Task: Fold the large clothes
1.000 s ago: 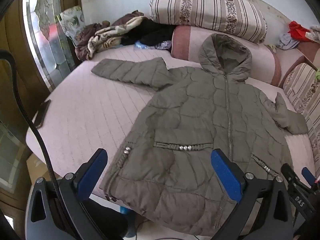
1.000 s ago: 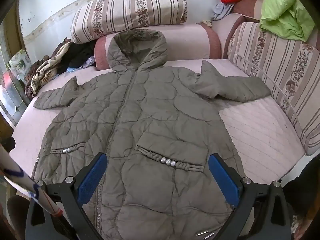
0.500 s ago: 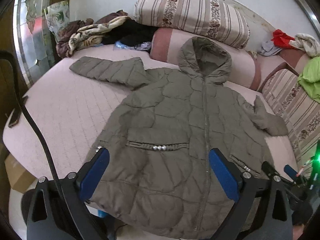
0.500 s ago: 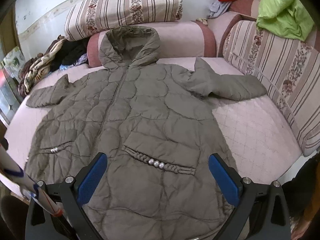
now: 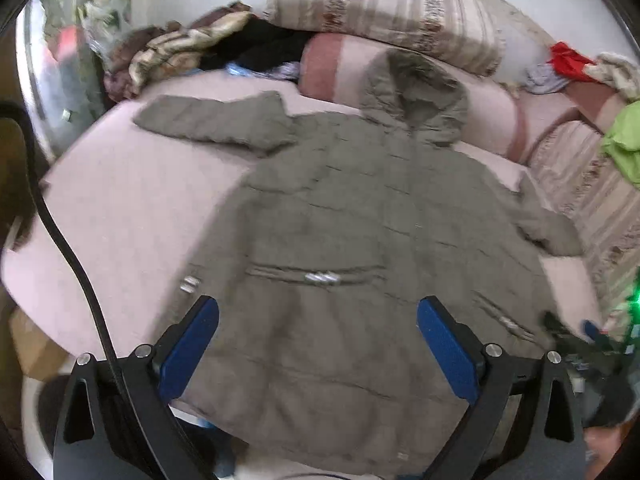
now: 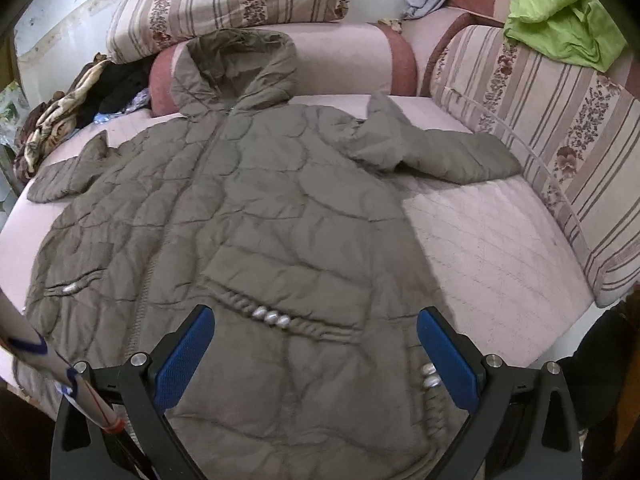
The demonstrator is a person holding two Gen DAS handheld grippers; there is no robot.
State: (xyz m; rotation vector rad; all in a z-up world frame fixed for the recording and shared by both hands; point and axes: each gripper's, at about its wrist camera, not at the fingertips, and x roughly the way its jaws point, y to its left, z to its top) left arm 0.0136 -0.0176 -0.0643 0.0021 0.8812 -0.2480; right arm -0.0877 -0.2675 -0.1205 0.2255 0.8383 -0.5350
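Both grippers, left and right, hang wide apart, holding nothing. The puffy coat may slip; its hem at 6 o'clock seems, blurrily, over the bed edge.

- I'm in a home living room: pink quilted sofa bed.
- Striped floral cushions behind.
- Heaped laundry in the corner; green cloth draped above.

no readable text, labels, brands or numbers anywhere
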